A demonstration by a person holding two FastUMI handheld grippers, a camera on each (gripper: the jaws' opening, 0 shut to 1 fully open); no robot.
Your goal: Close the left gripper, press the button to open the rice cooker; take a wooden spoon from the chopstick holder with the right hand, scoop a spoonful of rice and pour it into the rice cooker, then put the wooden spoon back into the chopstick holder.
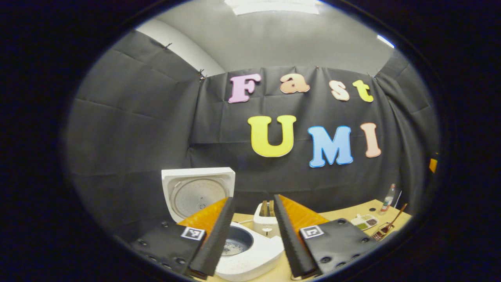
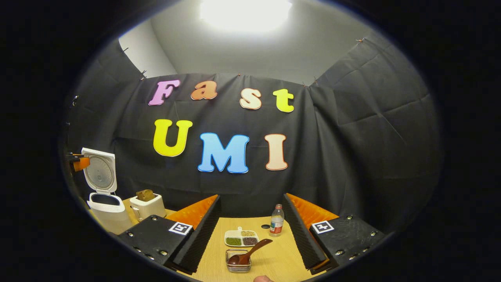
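The white rice cooker (image 1: 250, 258) stands just below my left gripper (image 1: 253, 199), lid (image 1: 197, 192) raised upright. A little rice lies in its dark inner pot (image 1: 236, 239). The left gripper is open, its fingers spread over the pot and holding nothing. In the right gripper view, the wooden spoon (image 2: 250, 250) rests with its bowl in the wire chopstick holder (image 2: 238, 263), handle slanting up to the right. My right gripper (image 2: 252, 197) is open and empty, the holder lying between and below its fingers. The cooker (image 2: 105, 207) stands far left there.
A white toaster (image 1: 266, 221) (image 2: 146, 206) stands behind the cooker. A divided dish of grains (image 2: 241, 237) and a small bottle (image 2: 276, 224) sit behind the holder on the wooden table (image 2: 274, 258). The other gripper (image 2: 80, 162) shows by the cooker lid.
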